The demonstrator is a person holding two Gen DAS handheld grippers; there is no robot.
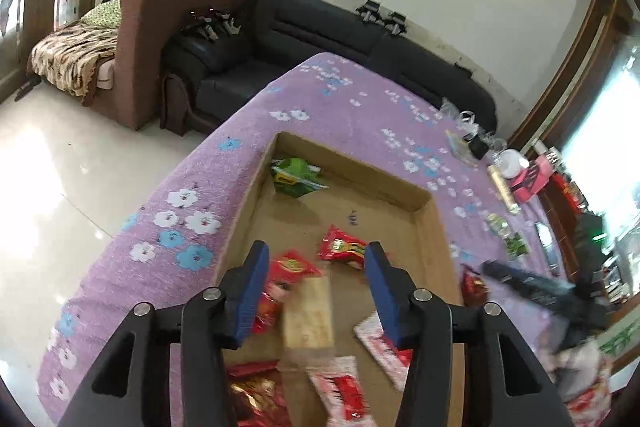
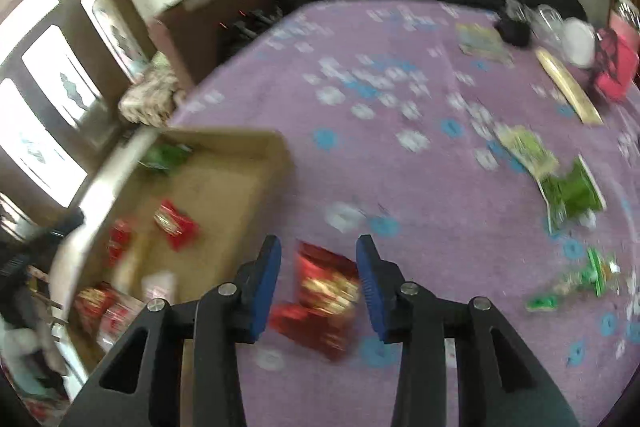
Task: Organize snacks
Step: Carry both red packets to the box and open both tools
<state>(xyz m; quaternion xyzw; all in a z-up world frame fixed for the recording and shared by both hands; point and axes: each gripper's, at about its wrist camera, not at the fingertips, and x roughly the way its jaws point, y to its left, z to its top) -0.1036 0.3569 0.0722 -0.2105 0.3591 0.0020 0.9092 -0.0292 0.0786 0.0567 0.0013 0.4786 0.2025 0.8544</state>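
Right hand-held gripper (image 2: 318,281) open over red snack packet (image 2: 326,301) on table (image 2: 400,187): straddle evenly, close firmly. Left hand-held gripper (image 1: 316,291) open above cardboard box (image 1: 434,211).

Cardboard box (image 1: 434,227) on table (image 1: 248,151), near its 9 o'clock edge. Inside box: packet (image 1: 296,175) alone in far corner at 11 o'clock; two packets (image 1: 344,247) mid-floor; flat carton (image 1: 310,313) toward 6 o'clock, more packets beside it. Outside box, at its 3 o'clock: packet (image 2: 326,297) on cloth just past box wall. Further packets (image 2: 572,193) scattered well apart toward 3 o'clock. Sofa (image 1: 360,43) behind table at 12 o'clock.
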